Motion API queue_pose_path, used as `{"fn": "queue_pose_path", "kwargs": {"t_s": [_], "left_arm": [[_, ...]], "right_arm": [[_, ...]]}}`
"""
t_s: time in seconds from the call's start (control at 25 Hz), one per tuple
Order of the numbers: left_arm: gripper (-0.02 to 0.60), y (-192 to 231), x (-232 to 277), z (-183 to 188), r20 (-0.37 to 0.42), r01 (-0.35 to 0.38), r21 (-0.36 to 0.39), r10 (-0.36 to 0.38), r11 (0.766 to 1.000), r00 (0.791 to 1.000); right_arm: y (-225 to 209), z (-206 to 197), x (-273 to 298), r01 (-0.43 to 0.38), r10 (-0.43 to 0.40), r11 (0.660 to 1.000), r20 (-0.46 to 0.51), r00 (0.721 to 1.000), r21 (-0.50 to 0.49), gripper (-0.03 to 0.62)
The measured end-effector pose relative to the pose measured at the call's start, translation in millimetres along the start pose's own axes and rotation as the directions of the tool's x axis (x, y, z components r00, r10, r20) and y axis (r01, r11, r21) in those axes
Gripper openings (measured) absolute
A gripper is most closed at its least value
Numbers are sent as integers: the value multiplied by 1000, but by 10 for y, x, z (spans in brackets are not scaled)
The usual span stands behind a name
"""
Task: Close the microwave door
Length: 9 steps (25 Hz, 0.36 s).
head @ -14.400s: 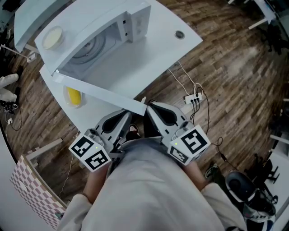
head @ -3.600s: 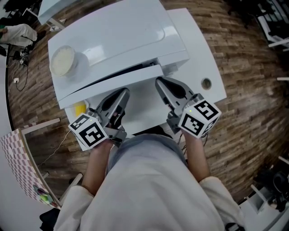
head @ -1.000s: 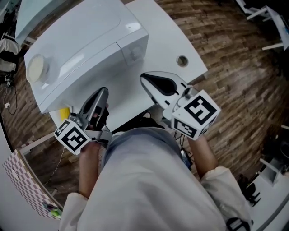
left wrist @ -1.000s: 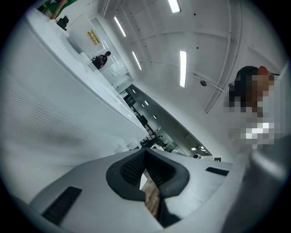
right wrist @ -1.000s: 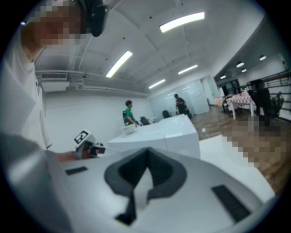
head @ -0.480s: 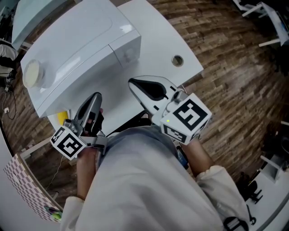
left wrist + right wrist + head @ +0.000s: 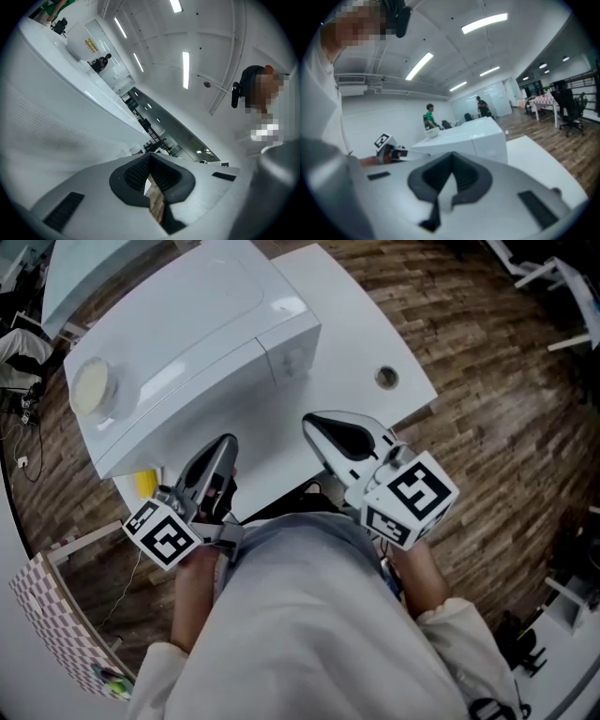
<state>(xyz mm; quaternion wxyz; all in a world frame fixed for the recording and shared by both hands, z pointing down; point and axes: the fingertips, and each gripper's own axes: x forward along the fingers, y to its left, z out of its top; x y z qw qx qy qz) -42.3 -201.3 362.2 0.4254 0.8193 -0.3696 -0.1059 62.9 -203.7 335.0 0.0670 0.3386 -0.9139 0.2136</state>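
A white table (image 7: 347, 324) stands on a wood-plank floor (image 7: 487, 381) and carries a white microwave (image 7: 187, 343) toward its far left part. In the head view the microwave's long axis runs from lower left to upper right. Its front faces the person, and the door (image 7: 187, 413) lies flush with the body, shut. The narrow control panel (image 7: 292, 357) sits at the right end of that front. The casing is plain glossy white with rounded top edges.

A strip of bare tabletop lies between the door and the two grippers, which both point at the front and are apart from it. The right gripper (image 7: 311, 420) hovers over the table below the panel end, its jaws closed together with nothing between them. The left gripper (image 7: 227, 440) is near the door's lower left part, jaws likewise pressed together and empty.

A pale round bowl (image 7: 92, 387) rests on the microwave's top at its left end. A yellow object (image 7: 145, 484), partly hidden, seems to stand on the table by the microwave's left front corner. A small round grommet hole (image 7: 386, 378) is set in the table to the right.
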Motion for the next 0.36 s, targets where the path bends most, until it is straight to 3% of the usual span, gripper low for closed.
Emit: {"fn": "queue_pose_path", "kwargs": {"t_s": [0.36], "left_arm": [[15, -12, -245, -163, 2, 13, 13, -13, 1000, 1000]], "right_arm": [[188, -266, -197, 53, -53, 998, -12, 999, 23, 23]]}}
